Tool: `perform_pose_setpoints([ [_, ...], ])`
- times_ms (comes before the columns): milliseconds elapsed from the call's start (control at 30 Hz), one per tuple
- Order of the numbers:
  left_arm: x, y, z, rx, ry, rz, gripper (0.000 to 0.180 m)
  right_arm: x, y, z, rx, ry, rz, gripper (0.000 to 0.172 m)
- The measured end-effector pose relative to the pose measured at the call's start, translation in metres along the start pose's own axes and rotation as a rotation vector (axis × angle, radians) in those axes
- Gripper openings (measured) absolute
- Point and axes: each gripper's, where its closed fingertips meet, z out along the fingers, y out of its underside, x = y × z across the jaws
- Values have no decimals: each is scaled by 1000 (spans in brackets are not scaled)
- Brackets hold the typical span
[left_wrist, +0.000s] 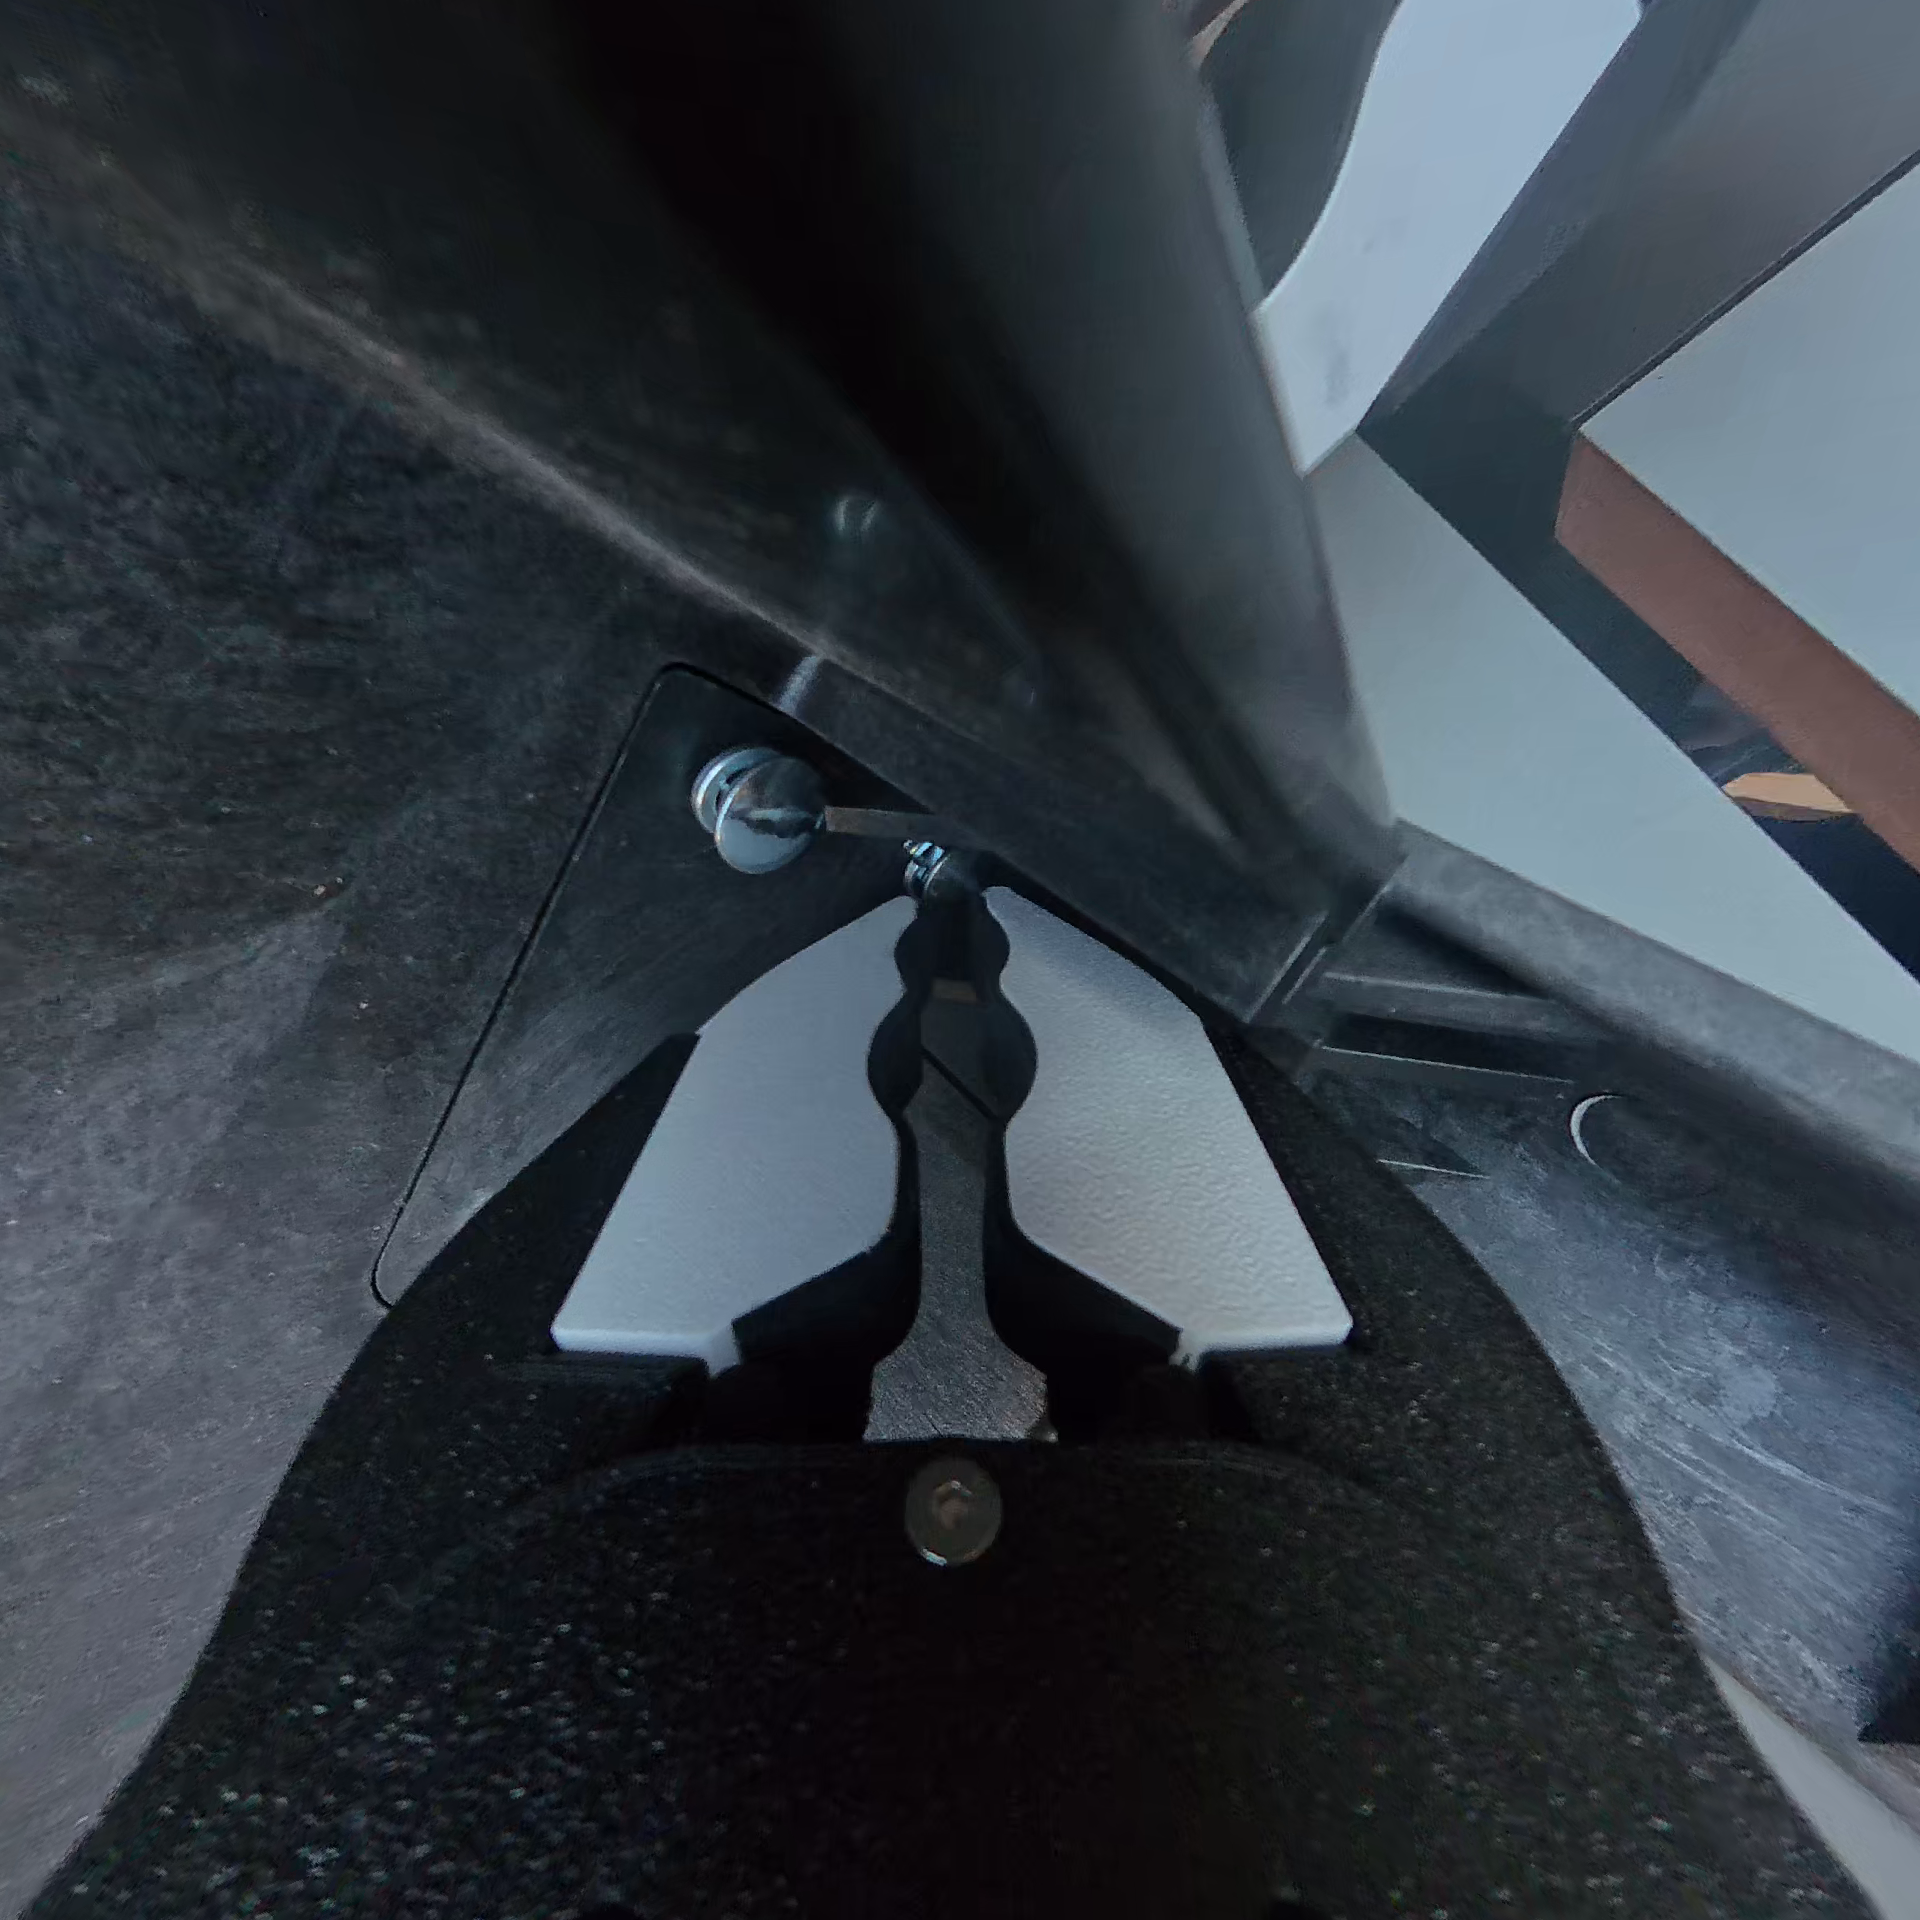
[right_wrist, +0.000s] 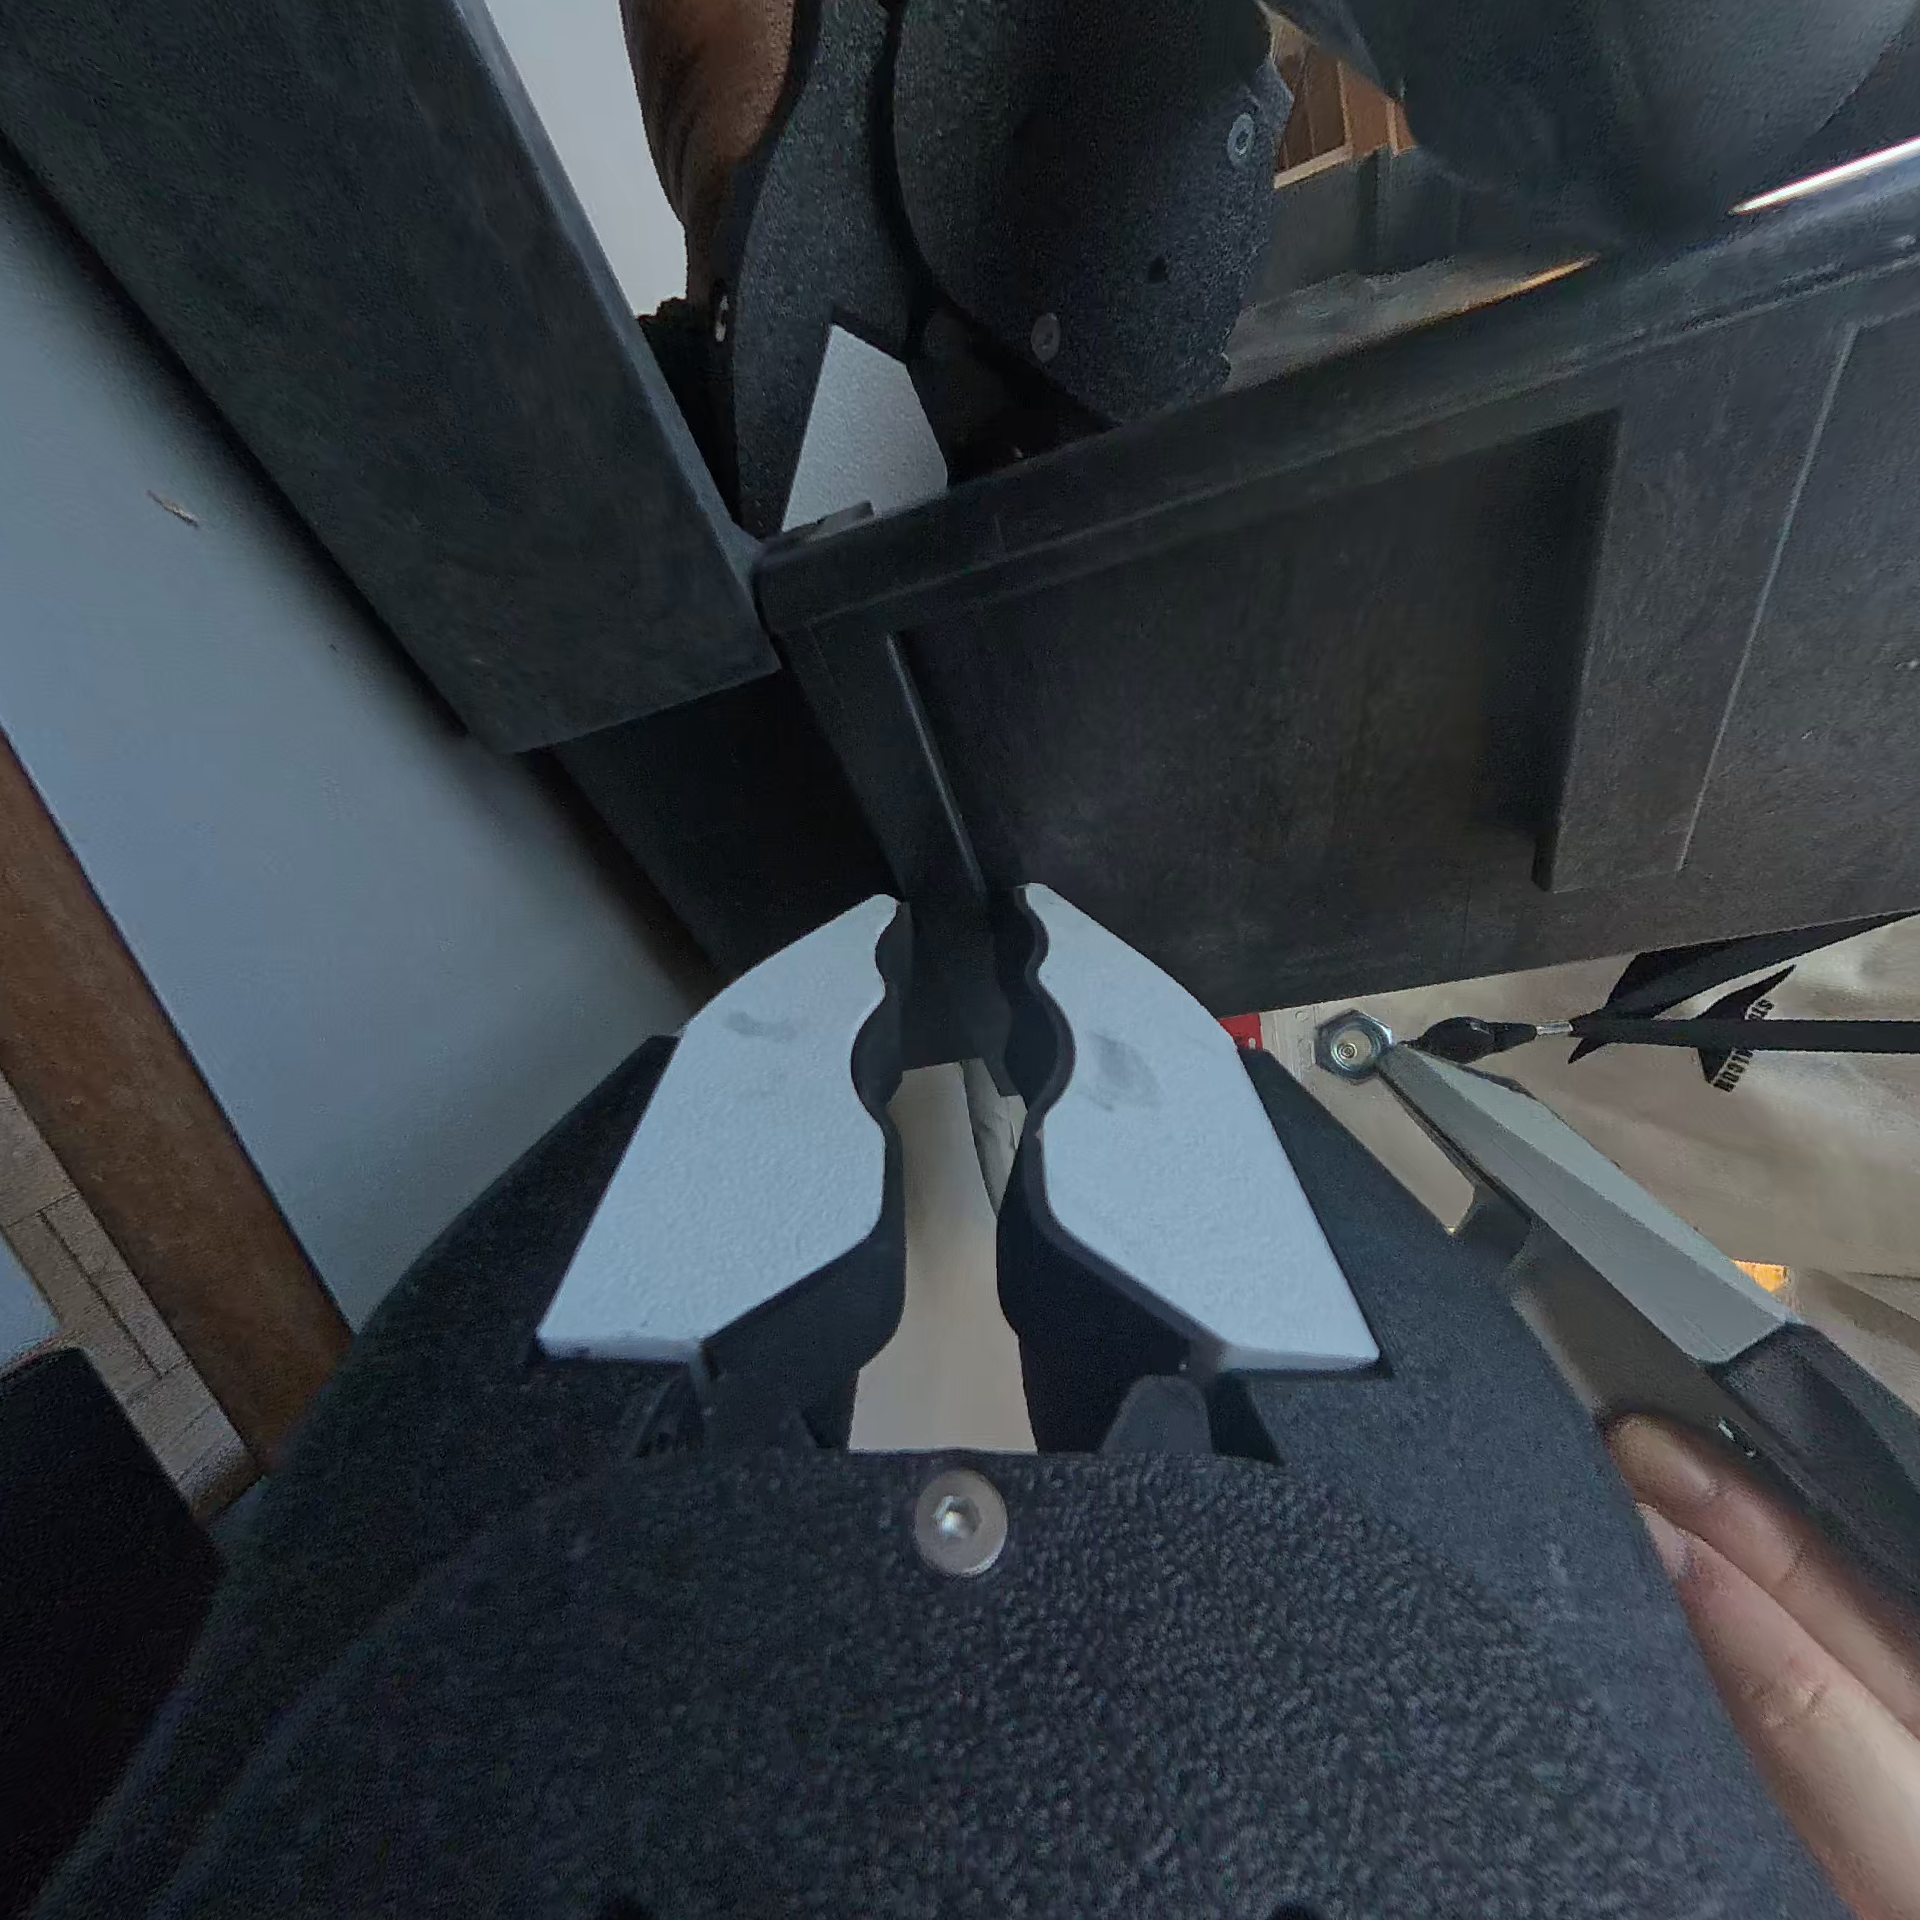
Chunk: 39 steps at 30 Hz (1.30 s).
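Dim, cool daylight is admitted from behind, so the dark panel is left underexposed and blurred. Strong wide-angle curvature is seen at the edges; glare is confined to a bolt head.

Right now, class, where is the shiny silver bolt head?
In the left wrist view the silver bolt head sits on a dark triangular bracket, just up and left of the left gripper's fingertips, under the black frame bar.

Black frame ahead (wall side open)
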Motion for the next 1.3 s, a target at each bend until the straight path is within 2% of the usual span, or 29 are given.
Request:
perform_pose_setpoints([
  [767, 0, 0, 0, 1, -1, -4, 6, 0, -2, 2, 8, -3, 34, 16],
  [1067, 0, 0, 0, 1, -2, -4, 6, 1, -3, 1, -46, 16, 4, 18],
  [1100, 0, 0, 0, 1, -1, -4, 6, 0, -4, -1, -53, 19, -14, 18],
  [1167, 0, 0, 0, 1, -1, -4, 6, -2, -13, -15, -40, 13, -48, 5],
  [1300, 0, 0, 0, 2, 0, -3, 6, -26, -47, -66, 21, -71, -33, 9],
])
